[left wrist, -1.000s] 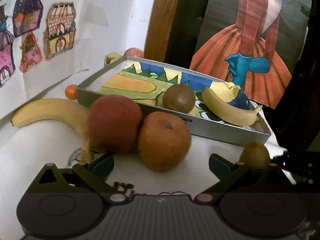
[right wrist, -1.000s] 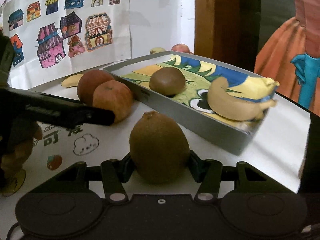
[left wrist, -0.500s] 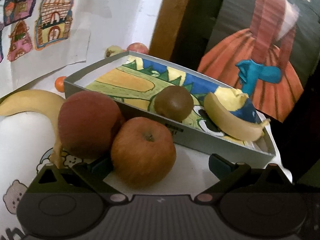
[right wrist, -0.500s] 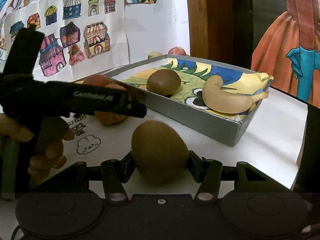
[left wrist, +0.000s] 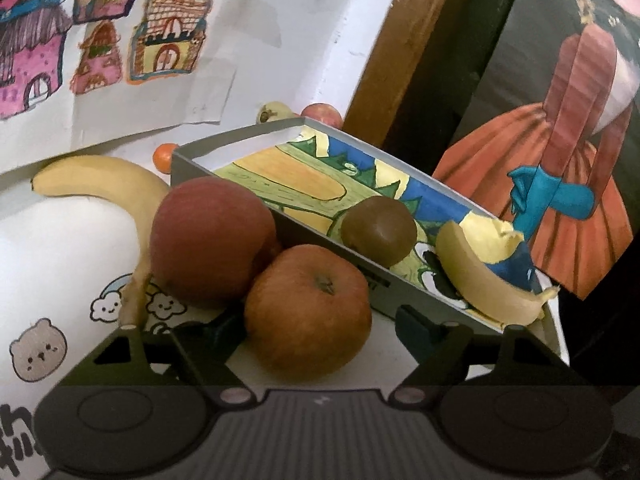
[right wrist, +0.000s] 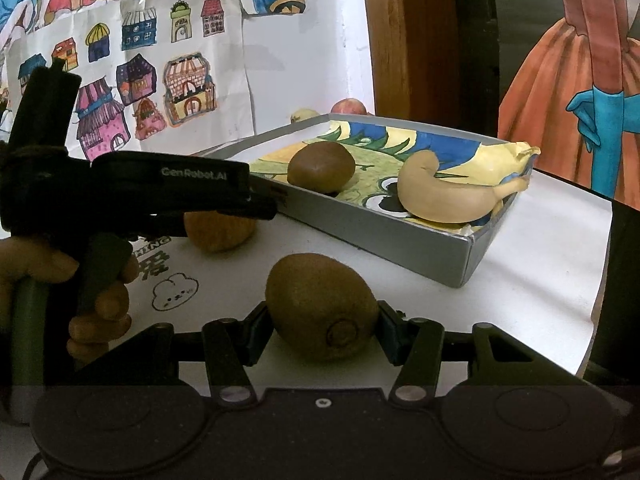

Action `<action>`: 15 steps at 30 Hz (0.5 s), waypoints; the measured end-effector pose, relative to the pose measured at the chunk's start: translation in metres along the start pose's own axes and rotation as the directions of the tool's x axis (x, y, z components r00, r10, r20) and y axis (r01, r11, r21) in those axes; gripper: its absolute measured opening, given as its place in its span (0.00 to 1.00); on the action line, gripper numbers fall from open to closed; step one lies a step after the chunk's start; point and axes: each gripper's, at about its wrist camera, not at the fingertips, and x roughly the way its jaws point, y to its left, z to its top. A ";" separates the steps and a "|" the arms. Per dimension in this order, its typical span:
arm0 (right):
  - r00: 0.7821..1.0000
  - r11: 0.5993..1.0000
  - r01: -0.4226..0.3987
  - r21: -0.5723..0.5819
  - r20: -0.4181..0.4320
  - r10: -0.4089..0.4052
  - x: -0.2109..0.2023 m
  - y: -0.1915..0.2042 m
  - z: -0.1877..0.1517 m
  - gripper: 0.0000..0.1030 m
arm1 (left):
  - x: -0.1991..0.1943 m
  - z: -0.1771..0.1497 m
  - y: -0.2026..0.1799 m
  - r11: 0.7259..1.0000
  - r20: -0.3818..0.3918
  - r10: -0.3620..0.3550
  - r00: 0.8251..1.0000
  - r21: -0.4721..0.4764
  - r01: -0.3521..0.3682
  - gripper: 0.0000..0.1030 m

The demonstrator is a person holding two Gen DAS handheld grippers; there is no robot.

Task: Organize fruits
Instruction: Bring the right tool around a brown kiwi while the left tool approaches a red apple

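Apples sit nearest in the left wrist view: the left gripper [left wrist: 320,322] is spread wide around the front apple [left wrist: 306,312], stem end up and toward the tray [left wrist: 224,168], beside a redder apple [left wrist: 212,242]. Closing on it looks like the next move.

From the right wrist view, the right gripper [right wrist: 322,326] is clamped on a kiwi [right wrist: 322,306], long axis across the jaws, stem scar facing near. It seems to need lifting into the tray, beside the kiwi in the tray [right wrist: 321,166] and banana [right wrist: 448,196].

kiwi [right wrist: 322,306] on table; apples [left wrist: 306,312] beside tray [right wrist: 376,224]; kiwi, banana [right wrist: 448,196] inside.
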 end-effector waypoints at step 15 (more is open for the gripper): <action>1.000 1.000 0.000 -0.004 -0.002 0.000 0.002 0.000 0.002 0.55 | 0.010 0.001 -0.012 0.997 0.013 0.073 0.997 0.037 -0.074 0.69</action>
